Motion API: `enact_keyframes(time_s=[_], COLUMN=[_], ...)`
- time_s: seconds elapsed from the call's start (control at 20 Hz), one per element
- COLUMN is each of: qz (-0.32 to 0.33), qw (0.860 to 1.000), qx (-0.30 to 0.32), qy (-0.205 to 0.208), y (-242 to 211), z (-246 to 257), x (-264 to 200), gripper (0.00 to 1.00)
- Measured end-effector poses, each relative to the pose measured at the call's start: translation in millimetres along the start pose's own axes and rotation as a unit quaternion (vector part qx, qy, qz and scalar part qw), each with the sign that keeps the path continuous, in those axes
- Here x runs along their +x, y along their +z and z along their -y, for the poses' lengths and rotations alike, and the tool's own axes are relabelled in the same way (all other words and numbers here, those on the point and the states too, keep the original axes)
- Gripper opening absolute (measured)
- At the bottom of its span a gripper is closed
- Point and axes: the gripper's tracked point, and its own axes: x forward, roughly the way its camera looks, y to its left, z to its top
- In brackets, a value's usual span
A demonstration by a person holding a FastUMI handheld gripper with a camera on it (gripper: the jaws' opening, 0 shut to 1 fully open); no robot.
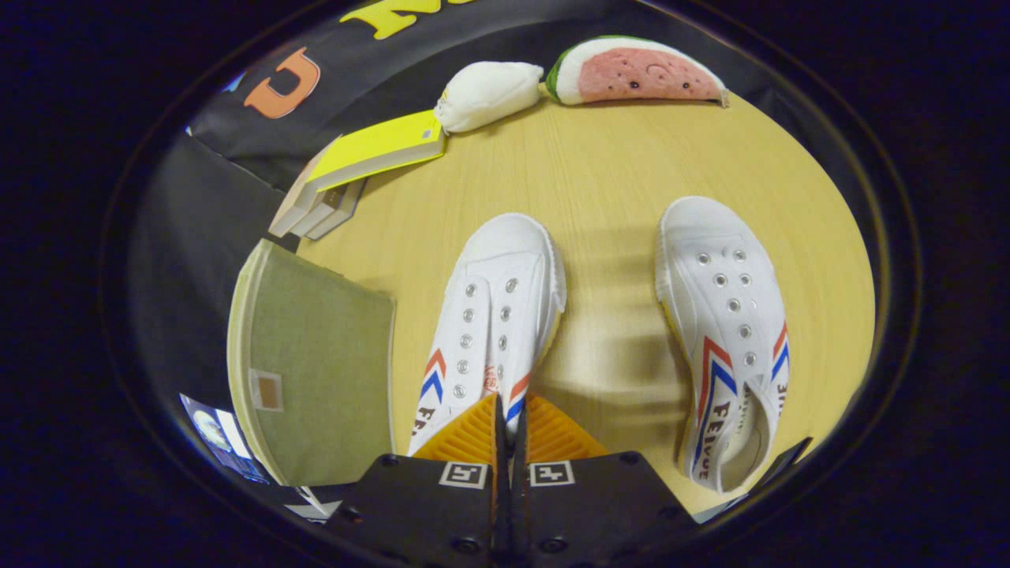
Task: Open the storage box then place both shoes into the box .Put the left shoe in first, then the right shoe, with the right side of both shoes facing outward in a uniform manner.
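My gripper (509, 422) has its fingers nearly together, pinching the side wall of the nearer shoe (493, 315) at its heel end. The other shoe (726, 331) lies well apart, with bare table (607, 181) between them. The green fabric box (316, 363) sits closed just beside my shoe. Beyond, along the table's far edge, lie stacked books (355, 170), a white pouch (485, 93) and a watermelon toy (635, 71).

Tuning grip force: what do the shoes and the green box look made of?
Shoes: likely white canvas, matte, with metal-looking eyelets and a rubbery toe cap. Storage box: lid looks fabric-covered, a fine weave showing, probably stiff beneath. Gripper fingers are pressed together on the nearer shoe's heel edge.
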Motion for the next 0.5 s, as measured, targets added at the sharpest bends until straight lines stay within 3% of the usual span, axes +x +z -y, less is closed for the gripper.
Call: enact_keyframes(time_s=[0.5], qz=[0.114], qw=[0.993], qx=[-0.022], qy=[0.037], y=[3], z=[-128], x=[-122], gripper=[0.06])
